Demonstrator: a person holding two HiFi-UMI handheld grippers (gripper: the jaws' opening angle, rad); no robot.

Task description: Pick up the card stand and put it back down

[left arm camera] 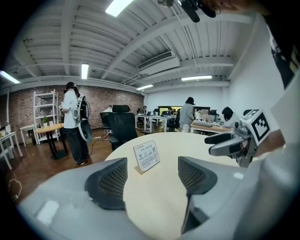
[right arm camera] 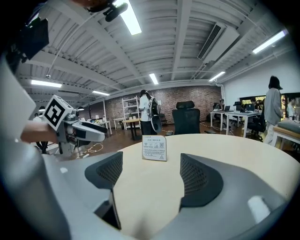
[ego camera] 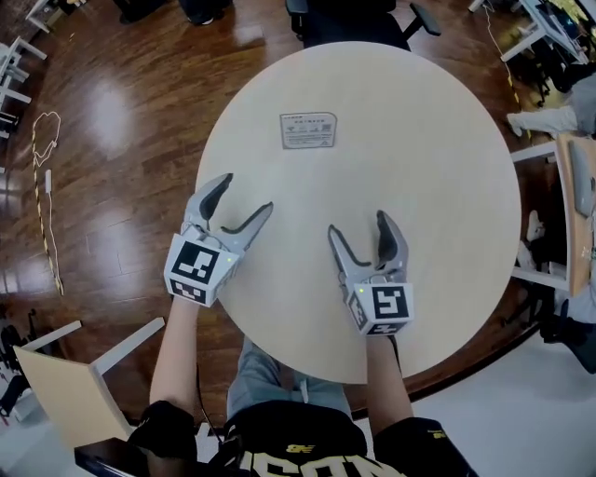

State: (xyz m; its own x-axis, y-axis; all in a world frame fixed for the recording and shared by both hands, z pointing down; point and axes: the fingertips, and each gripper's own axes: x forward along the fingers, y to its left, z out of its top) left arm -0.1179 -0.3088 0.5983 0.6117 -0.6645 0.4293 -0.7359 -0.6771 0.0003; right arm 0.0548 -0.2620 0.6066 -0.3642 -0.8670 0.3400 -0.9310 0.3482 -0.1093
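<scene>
The card stand [ego camera: 308, 130], a small white printed sign on a low base, stands upright on the far part of the round beige table [ego camera: 438, 186]. In the left gripper view the card stand [left arm camera: 146, 157] is ahead of my left gripper [left arm camera: 152, 176], a little left of centre. In the right gripper view the card stand [right arm camera: 154, 148] is straight ahead of my right gripper [right arm camera: 152, 176]. My left gripper [ego camera: 248, 192] is over the table's near left edge and my right gripper [ego camera: 357, 222] over its near middle. Both are open with nothing between the jaws, well short of the stand.
A black office chair [ego camera: 354, 19] stands at the table's far side. A light wooden panel [ego camera: 65, 391] is at the lower left and a cable [ego camera: 42, 186] lies on the wood floor. A person with a backpack [left arm camera: 72, 122] stands beyond the table, with others at the far desks.
</scene>
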